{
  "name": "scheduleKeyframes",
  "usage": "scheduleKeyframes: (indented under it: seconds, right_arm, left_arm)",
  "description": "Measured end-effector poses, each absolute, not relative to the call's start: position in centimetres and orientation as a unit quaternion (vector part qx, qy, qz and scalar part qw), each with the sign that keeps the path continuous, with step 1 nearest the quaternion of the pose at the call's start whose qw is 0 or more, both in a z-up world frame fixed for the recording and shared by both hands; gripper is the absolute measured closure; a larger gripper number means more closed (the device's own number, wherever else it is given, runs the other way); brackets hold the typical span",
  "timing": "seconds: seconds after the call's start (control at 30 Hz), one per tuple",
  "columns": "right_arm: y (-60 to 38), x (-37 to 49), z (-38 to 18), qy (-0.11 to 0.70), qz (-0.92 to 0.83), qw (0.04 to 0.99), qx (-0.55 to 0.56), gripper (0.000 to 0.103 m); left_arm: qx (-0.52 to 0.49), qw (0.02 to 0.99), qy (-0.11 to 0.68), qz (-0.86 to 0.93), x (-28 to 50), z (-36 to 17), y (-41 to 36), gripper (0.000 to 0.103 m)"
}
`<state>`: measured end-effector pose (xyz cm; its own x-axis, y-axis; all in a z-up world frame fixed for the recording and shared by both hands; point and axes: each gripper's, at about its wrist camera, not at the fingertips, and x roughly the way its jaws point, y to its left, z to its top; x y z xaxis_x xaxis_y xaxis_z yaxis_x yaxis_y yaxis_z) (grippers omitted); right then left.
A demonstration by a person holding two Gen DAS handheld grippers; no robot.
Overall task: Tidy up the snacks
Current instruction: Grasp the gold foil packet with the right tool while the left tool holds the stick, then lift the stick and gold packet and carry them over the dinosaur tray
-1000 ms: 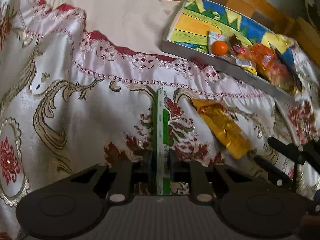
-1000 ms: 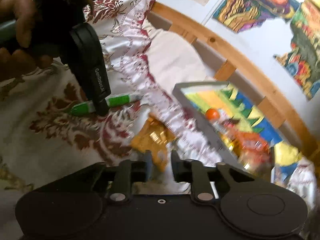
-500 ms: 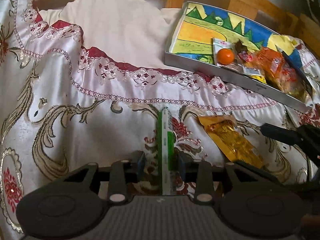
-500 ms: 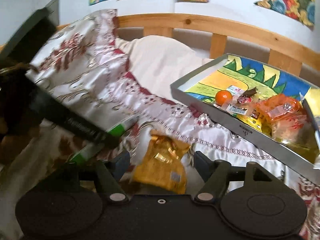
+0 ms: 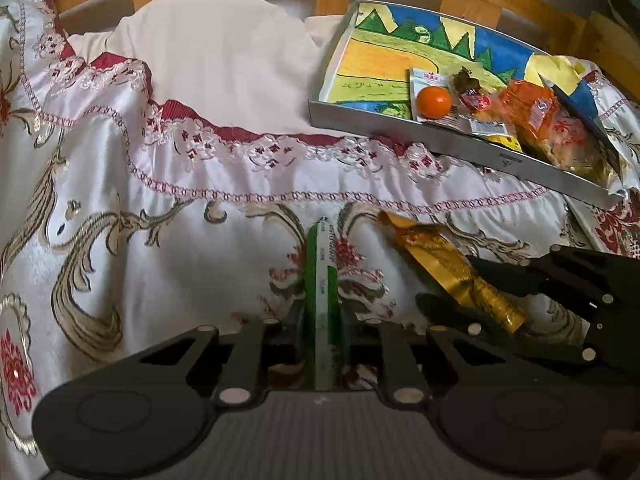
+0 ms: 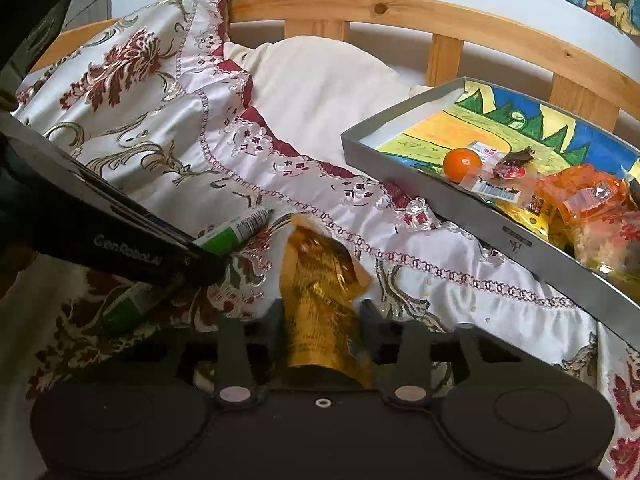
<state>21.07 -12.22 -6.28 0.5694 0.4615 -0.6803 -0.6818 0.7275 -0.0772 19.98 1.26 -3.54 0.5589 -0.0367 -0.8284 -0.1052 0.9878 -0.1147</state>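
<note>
Left wrist view: both grippers straddle snacks on the bedspread, pickup step in hand.

The left gripper has its jaws close about the green stick pack, which lies on the floral bedspread at six o'clock; whether they are actually pinching it I cannot tell. The right gripper, at four o'clock, stands open around the gold packet. Neither snack looks lifted. The tray, at two o'clock, already holds an orange and wrappers. Next, I judge, each gripper must clamp firmly, lift clear, and carry over the tray's near wall.
</note>
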Motion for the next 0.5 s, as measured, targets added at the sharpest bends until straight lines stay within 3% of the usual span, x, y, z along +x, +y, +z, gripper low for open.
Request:
scheduleKeyframes:
  seconds: [0.3,0.5]
  right_arm:
    - [-13.6,18.9,-4.0,0.296,0.325,0.879,-0.183,0.082]
    - [-15.0,17.5,-0.8,0.255,0.319,0.897,-0.167,0.083]
  left_arm:
    - [-0.106,0.881,0.46,0.021,17.8,-1.5,0.5,0.085]
    - [-0.11,0.889,0.444,0.032,17.6,1.2,0.0,0.085]
